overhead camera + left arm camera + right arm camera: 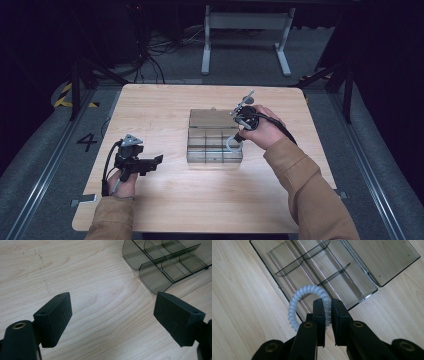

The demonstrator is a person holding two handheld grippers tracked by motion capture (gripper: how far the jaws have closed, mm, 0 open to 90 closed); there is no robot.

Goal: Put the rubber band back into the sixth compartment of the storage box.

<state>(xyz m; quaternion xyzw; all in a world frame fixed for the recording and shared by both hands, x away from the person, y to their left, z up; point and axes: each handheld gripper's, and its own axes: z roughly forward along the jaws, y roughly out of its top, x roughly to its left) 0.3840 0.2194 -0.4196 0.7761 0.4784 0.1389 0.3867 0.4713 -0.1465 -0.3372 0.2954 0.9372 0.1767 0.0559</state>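
A clear smoky plastic organiser box [214,142] with several compartments lies in the middle of the table, its lid [213,119] open flat behind it. My right gripper [238,138] hangs over the box's right side, shut on a white spiral hair tie [298,298] that loops up and to the left of the jaws above the box's edge [287,296]. My left gripper [156,161] rests low near the table's front left, open and holding nothing, its jaws aimed toward the box [162,262].
The light wooden table [165,200] has bare room in front of and to the left of the box. Beyond the table stand a white desk frame [245,35] and cables on a grey floor.
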